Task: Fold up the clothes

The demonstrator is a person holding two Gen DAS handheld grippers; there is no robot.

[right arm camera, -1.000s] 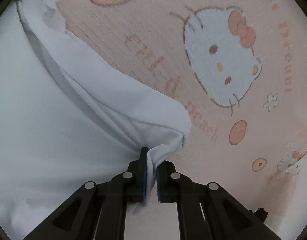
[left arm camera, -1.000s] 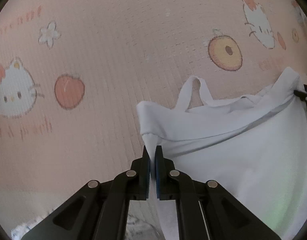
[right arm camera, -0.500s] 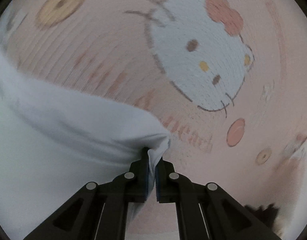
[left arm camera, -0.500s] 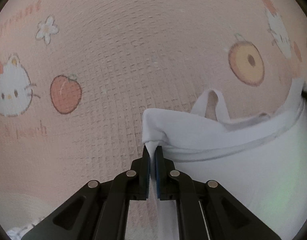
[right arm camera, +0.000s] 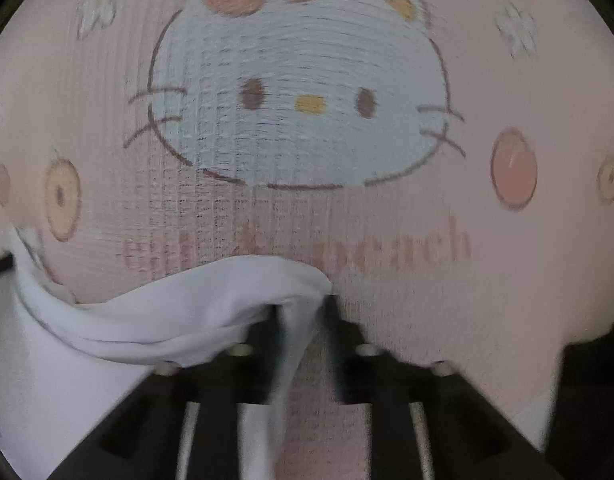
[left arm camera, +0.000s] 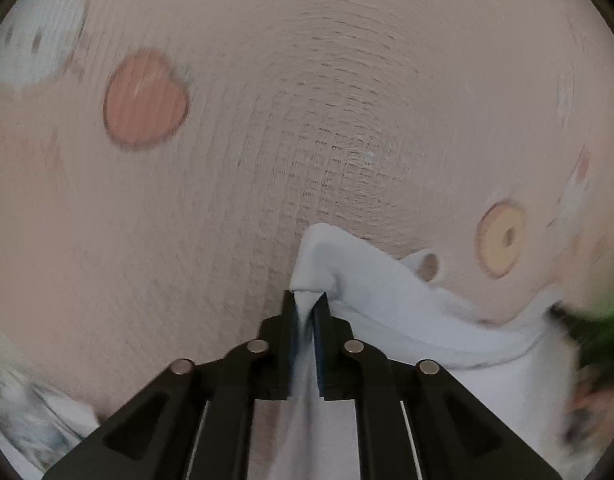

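This looks like a home, likely a bedroom. A pink woven mat with a fine grid texture fills both frames. In the right wrist view a white cartoon cat face with a pink bow sits at upper centre, and a peach print lies upper left in the left wrist view.

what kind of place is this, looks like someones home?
Probably a home, most likely a bed or a floor mat. The surface is a pink woven mat printed with a cartoon cat face and peaches, and a white garment is being folded on it.
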